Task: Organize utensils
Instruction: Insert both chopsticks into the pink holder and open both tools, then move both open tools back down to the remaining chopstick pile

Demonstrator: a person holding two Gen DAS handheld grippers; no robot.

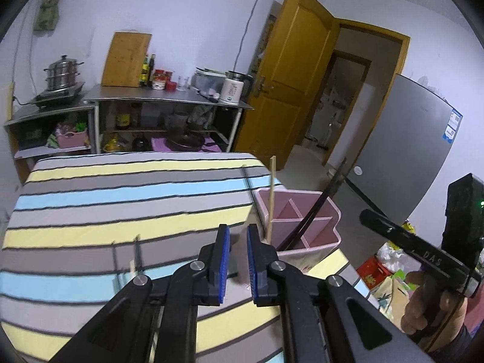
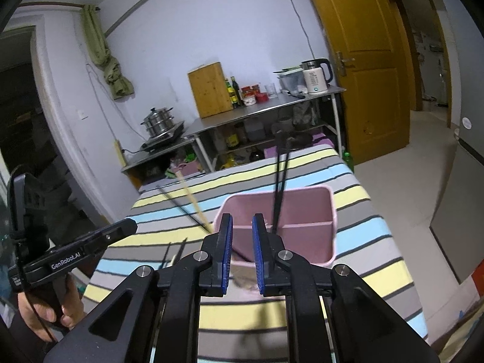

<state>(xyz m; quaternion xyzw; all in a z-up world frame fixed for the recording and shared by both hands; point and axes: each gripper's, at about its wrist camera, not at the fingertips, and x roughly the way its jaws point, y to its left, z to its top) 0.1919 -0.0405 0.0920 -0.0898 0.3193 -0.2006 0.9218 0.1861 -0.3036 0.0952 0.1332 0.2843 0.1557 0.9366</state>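
Scene: striped tablecloth (image 1: 121, 205) on a table, pink divided holder (image 1: 305, 230) near its right edge, kitchen shelf behind.
Left gripper (image 1: 238, 260): jaws spread a little, nothing between the blue pads; holder just beyond its right finger.
Right gripper (image 2: 242, 252): jaws slightly apart, empty; pointed at the near wall of the holder (image 2: 281, 227).
Utensils in holder: black chopsticks (image 2: 279, 187) stand leaning in one compartment; one wooden chopstick (image 1: 270, 199) leans in the left compartment.
Utensils still loose: a few chopsticks (image 1: 136, 254) lie on the cloth left of the left gripper, wooden and dark, blurred; exact count cannot be told.
Progress (judged): partly done, loose sticks remain.
Risk 1: thin sticks flat on soft cloth; narrow jaws may pinch fabric or skid a stick away.
Risk 2: holder is light and sits near the table edge; a bump from either gripper could tip it or push it off.
Risk 3: tall leaning sticks can be knocked out when a new one goes in.
Risk 4: grippers work close together and could clash.
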